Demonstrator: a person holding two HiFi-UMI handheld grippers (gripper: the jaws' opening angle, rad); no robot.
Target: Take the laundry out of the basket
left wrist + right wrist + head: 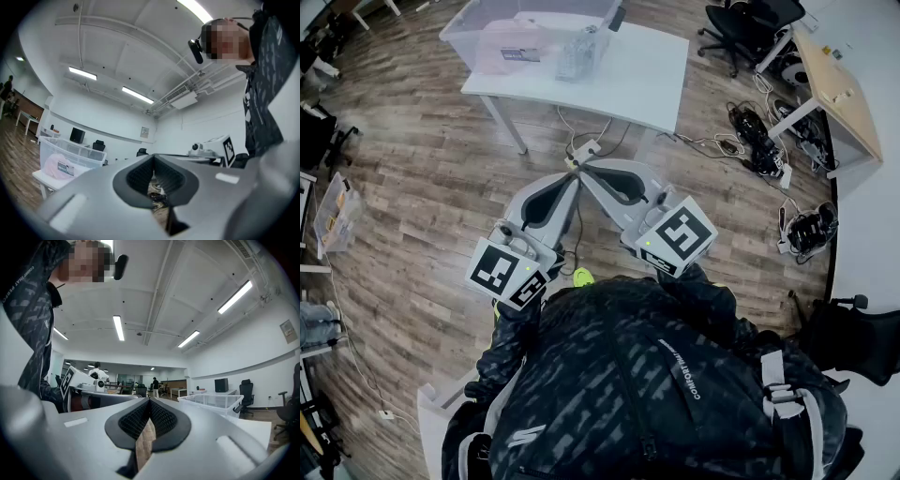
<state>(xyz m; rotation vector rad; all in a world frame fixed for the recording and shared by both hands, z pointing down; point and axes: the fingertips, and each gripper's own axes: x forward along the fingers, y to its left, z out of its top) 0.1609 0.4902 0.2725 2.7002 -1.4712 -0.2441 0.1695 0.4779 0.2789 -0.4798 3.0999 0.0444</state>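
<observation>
Jaws of left gripper (569, 184) and right gripper (593, 178) are closed, empty, well apart from the basket (457, 39).

A person (647, 375) in a dark patterned jacket holds 2 grippers out over the wood floor (431, 169). The left gripper (572, 184) and right gripper (590, 172) have their jaws together, tips nearly meeting, short of a white table (623, 80). On it stands a clear basket (467, 36) holding pink laundry (511, 47).
</observation>
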